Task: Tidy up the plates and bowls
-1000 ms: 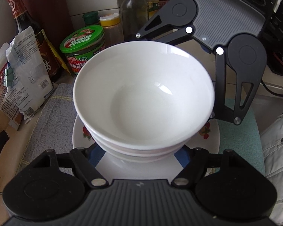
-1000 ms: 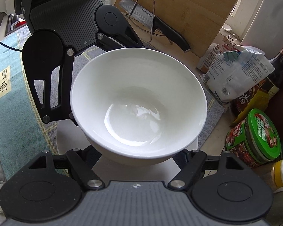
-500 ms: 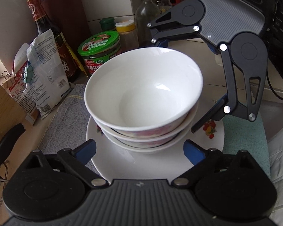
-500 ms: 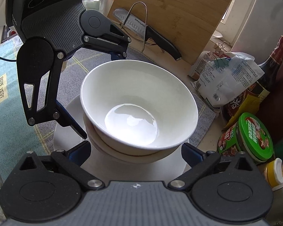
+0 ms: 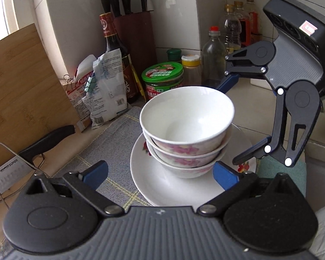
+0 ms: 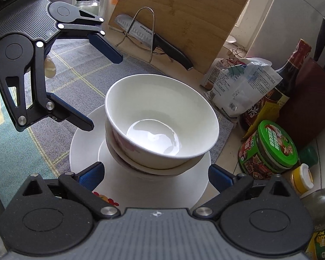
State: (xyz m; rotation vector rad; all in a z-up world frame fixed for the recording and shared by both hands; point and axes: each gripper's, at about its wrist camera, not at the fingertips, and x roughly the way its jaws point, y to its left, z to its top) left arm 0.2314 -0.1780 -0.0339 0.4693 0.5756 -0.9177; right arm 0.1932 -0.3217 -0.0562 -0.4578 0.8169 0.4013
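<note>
- Change from a second ago: the top bowl [image 5: 187,117], then gripped at its rim by both tools, now sits free, nested in the stack of bowls [image 5: 184,151]; both pairs of jaws have just been opening and have drawn back
- Left gripper [image 5: 160,174]: jaws wide apart, near edge of the stack between them, pads touching nothing
- Right gripper [image 6: 156,174]: jaws wide apart, likewise clear of the bowls
- Containers: three white bowls with pink flower print, stacked and empty, stand on a white plate [image 5: 162,186] with a red motif at its rim; the plate rests on a grey checked mat [image 5: 110,143]
- Writing: knife [image 6: 149,36] in the wire rack reads "SUPOR"; green-lidded jar [image 5: 162,78] and clipped packets [image 5: 104,91] carry print too small to read
</note>
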